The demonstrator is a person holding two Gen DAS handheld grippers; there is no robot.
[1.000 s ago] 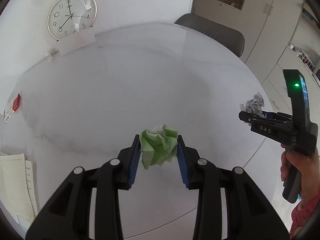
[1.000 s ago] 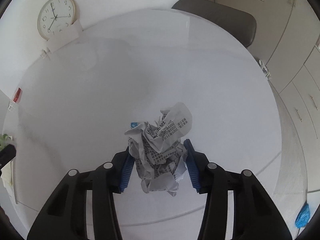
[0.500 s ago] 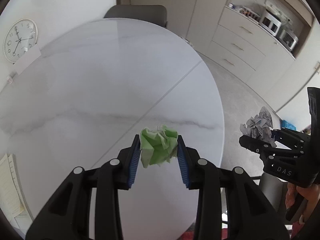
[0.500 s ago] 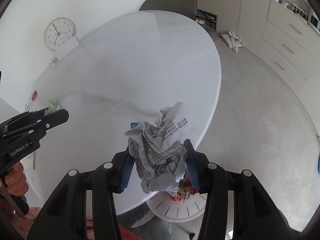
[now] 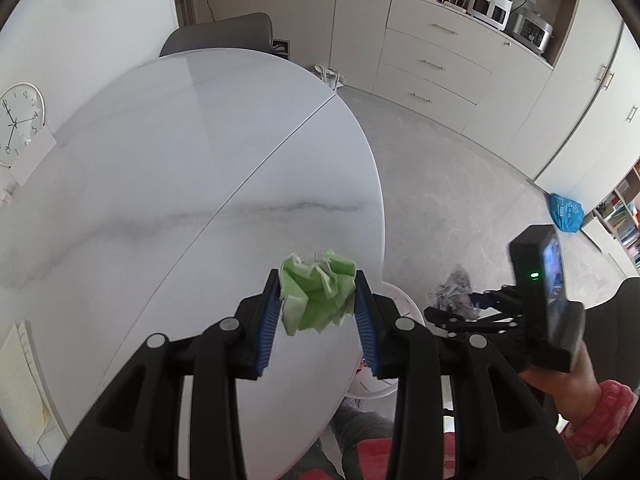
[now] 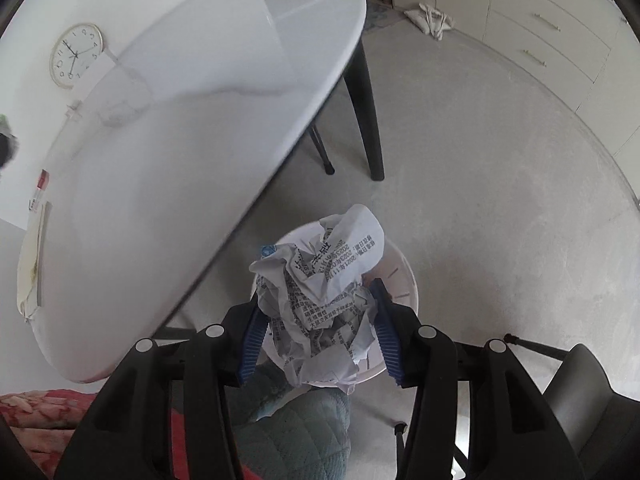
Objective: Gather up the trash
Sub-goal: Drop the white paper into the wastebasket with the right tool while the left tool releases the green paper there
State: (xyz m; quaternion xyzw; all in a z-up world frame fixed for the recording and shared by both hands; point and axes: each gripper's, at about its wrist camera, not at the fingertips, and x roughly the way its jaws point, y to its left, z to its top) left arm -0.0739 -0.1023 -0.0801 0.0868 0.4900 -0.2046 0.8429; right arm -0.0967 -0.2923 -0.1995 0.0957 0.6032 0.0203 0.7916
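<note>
A round white table [image 5: 168, 184] with grey veining is taken as the landmark. Its dark legs [image 6: 366, 120] are seen under the far rim in the right wrist view. A grey chair [image 5: 224, 34] is set at the far side of the table, and a wall of cream cabinets [image 5: 436, 64] is seen well beyond it across the grey floor. A wall clock [image 6: 76, 55] is mounted behind the table. A stack of papers [image 6: 32, 264] is laid at the table's near left edge.

A white bin [image 6: 402, 276] is placed on the floor just beside the table's near right edge, partly tucked under the rim. The right gripper [image 6: 318, 322] is held above this bin, off the table. A crumpled ball of printed paper [image 6: 320, 280] is pinched between its blue pads [image 6: 386, 336]; the pads are seen pressed against both sides of the wad.

The left gripper [image 5: 316, 312] is held over the table's near right edge. A crumpled green tissue [image 5: 318, 294] is pinched between its pads [image 5: 267, 320], with the fingers drawn close together on it. The tissue is positioned above the tabletop, just inside the rim.

A hand [image 5: 560, 380] with a pink sleeve is seen on the right gripper's handle, to the right of the table. A blue bag [image 5: 566, 212] is lying on the floor, well away from the table.
</note>
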